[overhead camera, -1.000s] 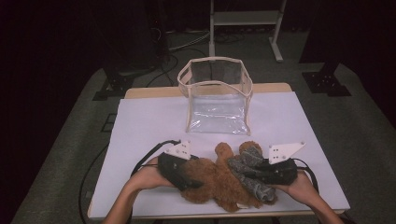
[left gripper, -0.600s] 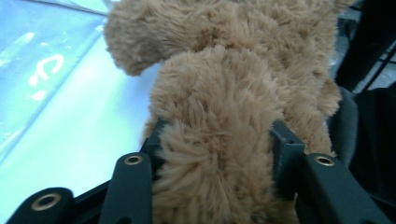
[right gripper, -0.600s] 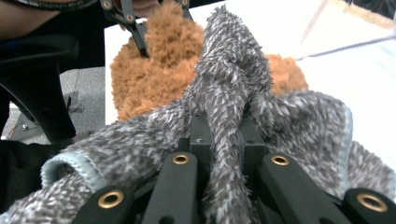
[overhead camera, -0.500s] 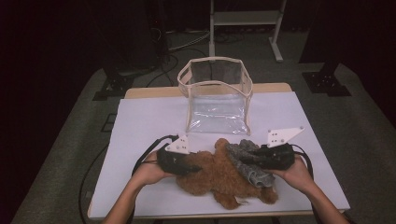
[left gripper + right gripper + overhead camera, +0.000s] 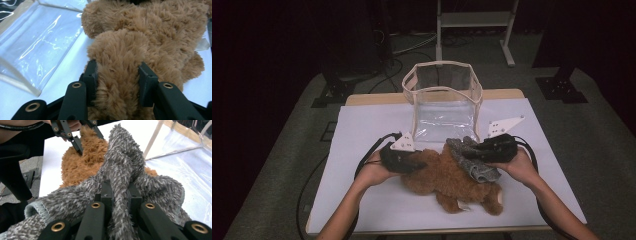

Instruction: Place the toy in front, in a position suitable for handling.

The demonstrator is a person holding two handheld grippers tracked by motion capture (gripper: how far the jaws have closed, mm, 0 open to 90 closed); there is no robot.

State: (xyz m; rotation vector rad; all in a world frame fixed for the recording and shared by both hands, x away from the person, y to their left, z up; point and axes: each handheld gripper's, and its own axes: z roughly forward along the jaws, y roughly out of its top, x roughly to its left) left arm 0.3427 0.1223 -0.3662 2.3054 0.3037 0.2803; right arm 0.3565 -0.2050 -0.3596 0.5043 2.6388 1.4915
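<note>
- Our left gripper [image 5: 414, 162] has its jaws clamped around a brown limb of the bear [image 5: 452, 180]; in the left gripper view the fur bulges between them.
- Our right gripper [image 5: 472, 152] pinches a fold of the grey garment [image 5: 474, 160], jaws narrow with the knit squeezed between.
- The bear lies near the table's [image 5: 362, 130] front edge, about mid-width, and the garment drapes over its right part.
- The clear bag [image 5: 442, 100] stands open toward the back edge, just beyond the bear and garment, with nothing visible inside.
- We judge that the work is at an early stage: both grips are set, but the garment looks bunched, not pulled on or off.
- We cannot tell which way the garment should go, so what is left stays uncertain.
</note>
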